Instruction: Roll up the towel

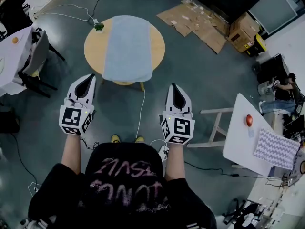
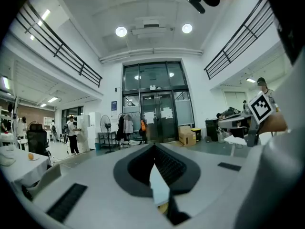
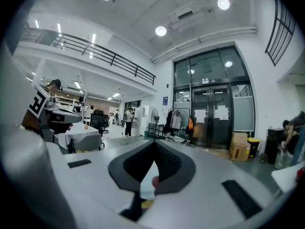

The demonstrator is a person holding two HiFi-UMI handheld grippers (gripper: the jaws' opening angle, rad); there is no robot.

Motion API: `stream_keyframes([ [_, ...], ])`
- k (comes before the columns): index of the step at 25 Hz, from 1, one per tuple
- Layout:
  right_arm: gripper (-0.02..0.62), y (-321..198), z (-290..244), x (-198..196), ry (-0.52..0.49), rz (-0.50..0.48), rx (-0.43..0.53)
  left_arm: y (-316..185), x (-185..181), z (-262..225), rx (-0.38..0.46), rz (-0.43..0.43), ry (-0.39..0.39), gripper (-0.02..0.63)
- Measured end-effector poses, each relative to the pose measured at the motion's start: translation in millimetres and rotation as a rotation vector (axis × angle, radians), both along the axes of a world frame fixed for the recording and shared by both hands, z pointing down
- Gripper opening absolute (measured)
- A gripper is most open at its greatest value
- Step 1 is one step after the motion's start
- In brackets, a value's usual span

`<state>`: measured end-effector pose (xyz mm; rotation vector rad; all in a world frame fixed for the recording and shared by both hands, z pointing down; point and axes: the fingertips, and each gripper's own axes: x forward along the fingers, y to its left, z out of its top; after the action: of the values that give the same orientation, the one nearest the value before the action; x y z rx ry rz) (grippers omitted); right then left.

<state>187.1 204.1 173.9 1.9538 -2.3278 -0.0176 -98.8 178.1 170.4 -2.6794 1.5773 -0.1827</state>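
A light blue towel (image 1: pixel 127 47) lies flat across a round wooden table (image 1: pixel 94 46), its near end hanging over the table's front edge. Both grippers are held level in front of the person, well short of the table. The left gripper (image 1: pixel 86 82) is shut with nothing in it, below and left of the towel. To the right, the right gripper (image 1: pixel 177 93) is shut and empty too. In the left gripper view the left gripper (image 2: pixel 154 149) points across the hall, and so does the right gripper (image 3: pixel 153 144) in the right gripper view; the towel shows in neither.
A small green plant (image 1: pixel 98 26) stands at the round table's far left rim. A white cable (image 1: pixel 141 109) runs over the floor from the table toward the person. A white table (image 1: pixel 240 137) and a wooden chair (image 1: pixel 215 126) stand at the right; flattened cardboard (image 1: pixel 193 22) lies beyond.
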Motion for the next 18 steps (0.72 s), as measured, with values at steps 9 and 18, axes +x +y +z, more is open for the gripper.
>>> stream_keyframes([
  [9,0.025,-2.1,9.1,-26.6,0.161,-0.069,-0.011,0.5,-0.1,12.0,-0.023,0.038,-0.086,0.011],
  [18,0.096,3.9,24.1,-52.7,0.300,-0.164,-0.058,4.5,9.6,33.0,-0.044,0.128,-0.232,0.129],
])
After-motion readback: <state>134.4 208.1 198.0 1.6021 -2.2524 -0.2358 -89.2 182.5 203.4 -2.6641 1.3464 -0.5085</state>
